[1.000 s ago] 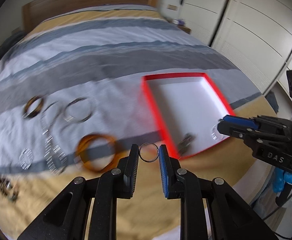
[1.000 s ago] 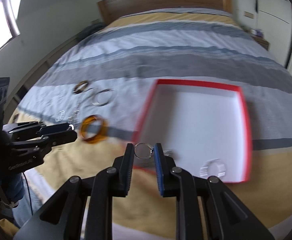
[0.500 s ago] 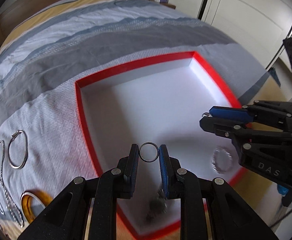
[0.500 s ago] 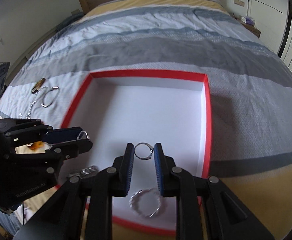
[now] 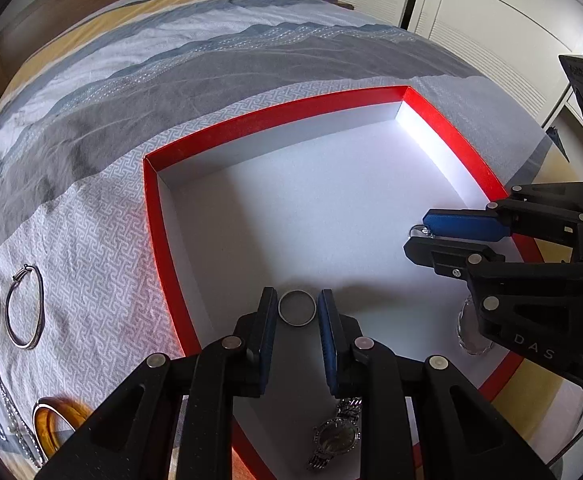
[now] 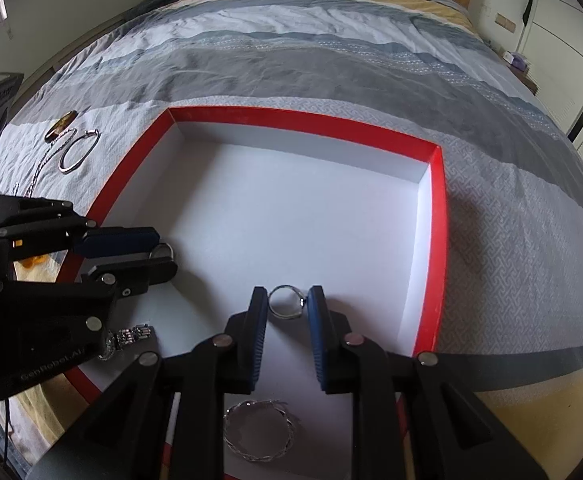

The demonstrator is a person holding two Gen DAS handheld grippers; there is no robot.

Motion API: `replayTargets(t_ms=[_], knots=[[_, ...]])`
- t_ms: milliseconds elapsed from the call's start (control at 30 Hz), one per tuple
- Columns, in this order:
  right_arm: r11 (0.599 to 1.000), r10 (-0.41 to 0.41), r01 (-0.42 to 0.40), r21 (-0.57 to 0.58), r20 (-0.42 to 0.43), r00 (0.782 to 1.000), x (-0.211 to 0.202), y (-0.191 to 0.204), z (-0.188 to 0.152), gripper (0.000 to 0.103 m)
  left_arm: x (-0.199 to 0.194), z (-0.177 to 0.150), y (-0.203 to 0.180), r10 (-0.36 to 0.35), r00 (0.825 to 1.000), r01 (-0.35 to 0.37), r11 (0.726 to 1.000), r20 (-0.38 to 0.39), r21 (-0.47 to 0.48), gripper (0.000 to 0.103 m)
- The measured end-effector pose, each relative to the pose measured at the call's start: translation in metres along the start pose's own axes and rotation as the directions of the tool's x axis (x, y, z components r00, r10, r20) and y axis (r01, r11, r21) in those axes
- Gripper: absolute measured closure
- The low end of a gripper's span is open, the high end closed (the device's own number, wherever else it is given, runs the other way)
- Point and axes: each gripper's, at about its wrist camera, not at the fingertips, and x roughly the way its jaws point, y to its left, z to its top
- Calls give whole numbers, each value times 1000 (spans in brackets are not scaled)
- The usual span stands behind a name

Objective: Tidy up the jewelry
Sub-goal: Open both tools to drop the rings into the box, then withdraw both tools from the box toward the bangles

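Left hand-held gripper [image 5: 297,312], right hand-held gripper [image 6: 287,306]: black frames, blue ribbed pads, silver rivets, white lettering.

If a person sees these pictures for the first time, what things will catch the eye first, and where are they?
First comes the red-rimmed box with a white floor, lying on the striped bedspread. Over it, the left gripper holds a plain ring and the right gripper a ring with a small setting. A watch and a twisted bracelet lie in the box; more bangles lie on the bedspread beside it.
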Motion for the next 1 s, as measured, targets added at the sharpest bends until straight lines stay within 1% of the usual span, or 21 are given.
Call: replayTargets(t_ms=[33, 67, 200, 267, 367, 400, 467, 500, 533, 600, 667, 767, 867, 1000], knots=[[1000, -7, 7, 0, 1, 1000, -2, 0, 0, 83, -1, 0, 0, 6, 1000, -6, 1000, -1, -5, 78], [1000, -10, 10, 6, 7, 1000, -6, 0, -1, 83, 0, 2, 1, 4, 1000, -4, 1000, 1, -11, 76], [999, -31, 30, 21, 33, 999, -26, -3, -2, 83, -18, 0, 2, -14, 999, 15, 999, 31, -42, 73], [999, -43, 41, 31, 56, 998, -45, -5, -6, 83, -33, -2, 1, -19, 998, 22, 998, 59, -51, 73], [997, -51, 46, 59, 90, 995, -71, -5, -13, 80, -60, -8, -5, -23, 995, 26, 999, 102, -29, 71], [996, -55, 47, 73, 107, 993, -83, -5, -16, 78, -69, -10, -8, -29, 994, 32, 999, 105, -23, 70], [995, -56, 43, 93, 135, 989, -103, -2, -22, 77, -85, -14, -11, -31, 996, 32, 999, 87, -13, 66], [994, -52, 37, 103, 151, 987, -115, 1, -26, 77, -94, -17, -12, -17, 996, 18, 1000, 85, -15, 59], [993, -52, 33, 112, 167, 985, -126, 5, -29, 77, -108, -24, -11, 13, 995, -11, 1000, 97, -23, 49], [992, -46, 20, 128, 200, 979, -147, 13, -36, 76, -127, -32, -11, 41, 992, -36, 999, 121, -38, 41], [990, -29, -5, 142, 236, 971, -169, 26, -43, 76, -149, -45, -9, 48, 989, -41, 998, 136, -55, 41], [988, -4, -38, 148, 276, 961, -194, 49, -54, 74, -176, -66, -5, 86, 985, -75, 994, 148, -76, 37], [988, 29, -74, 137, 308, 951, -210, 73, -61, 73, -202, -93, 4, 122, 979, -106, 989, 165, -105, 35], [987, 78, -120, 107, 333, 940, -224, 115, -73, 72, -228, -134, 17, 179, 971, -156, 976, 158, -150, 34]])
